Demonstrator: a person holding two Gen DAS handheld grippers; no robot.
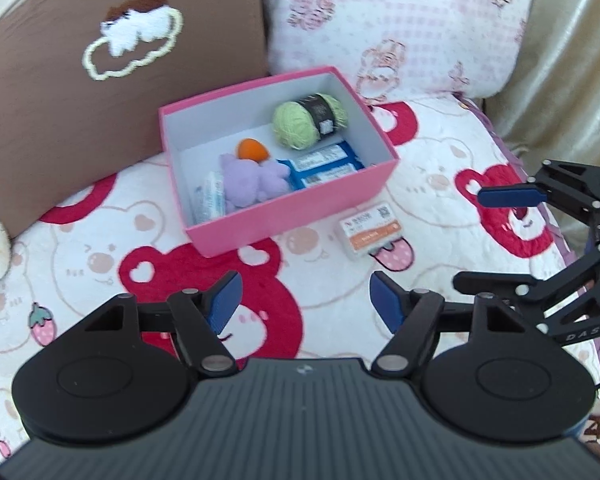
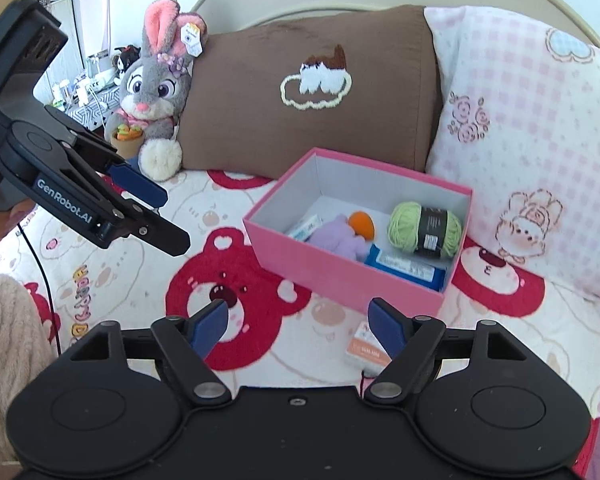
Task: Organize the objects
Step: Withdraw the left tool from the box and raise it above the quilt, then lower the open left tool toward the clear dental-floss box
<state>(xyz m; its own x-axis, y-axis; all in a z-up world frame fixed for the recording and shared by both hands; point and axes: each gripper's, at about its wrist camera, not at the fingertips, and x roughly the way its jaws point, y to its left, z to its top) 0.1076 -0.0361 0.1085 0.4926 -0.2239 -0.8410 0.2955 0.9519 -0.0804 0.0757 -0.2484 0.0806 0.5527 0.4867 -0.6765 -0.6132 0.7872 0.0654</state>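
A pink box (image 1: 300, 212) (image 2: 340, 280) stands open on the bed. In it lie a green yarn ball (image 1: 310, 120) (image 2: 424, 230), an orange ball (image 1: 252, 150) (image 2: 361, 223), a purple plush (image 1: 252, 180) (image 2: 338, 236), blue packets (image 1: 324, 164) (image 2: 408, 266) and a white packet (image 1: 210, 200). A small white and orange card box (image 1: 370, 230) (image 2: 366, 346) lies on the blanket just outside the pink box. My left gripper (image 1: 304, 306) (image 2: 168, 220) is open and empty in front of the pink box. My right gripper (image 2: 298, 326) (image 1: 472, 240) is open and empty, its right finger over the card box.
A brown pillow (image 1: 60, 80) (image 2: 312, 92) and a pink checked pillow (image 1: 400, 24) (image 2: 540, 140) stand behind the box. A bunny plush (image 2: 156, 92) leans at the left of the brown pillow. The bear-print blanket (image 1: 320, 268) covers the bed.
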